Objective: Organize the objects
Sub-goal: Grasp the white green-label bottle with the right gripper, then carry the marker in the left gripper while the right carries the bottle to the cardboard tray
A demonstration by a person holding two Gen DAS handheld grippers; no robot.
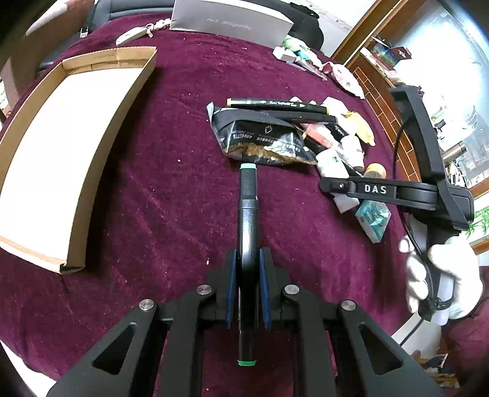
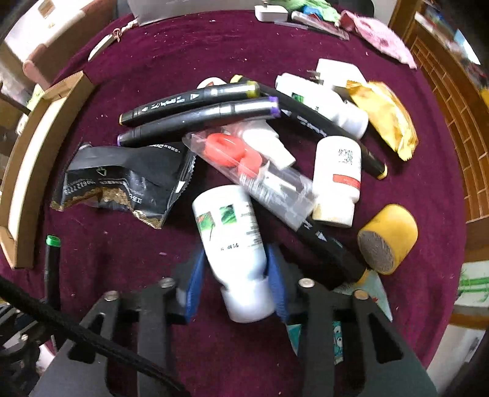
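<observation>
Right gripper (image 2: 233,282): jaws clamped across white bottle (image 2: 233,241) lying near edge of pile, grip near its cap. Judged light, rigid, smooth, likely slippery; mid-body hold safer. Left gripper (image 1: 247,288): jaws closed on marker (image 1: 248,244). Box (image 1: 101,171) far left.

light: bright daylit window – glare | edges: fisheye-warped, dark | blur: slight

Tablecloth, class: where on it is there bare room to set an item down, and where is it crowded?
Bare maroon tablecloth lies between the cardboard box and the black packet, and beyond them toward the grey booklet. Crowded: the pile of markers, bottles and packets near the yellow tape roll.
</observation>
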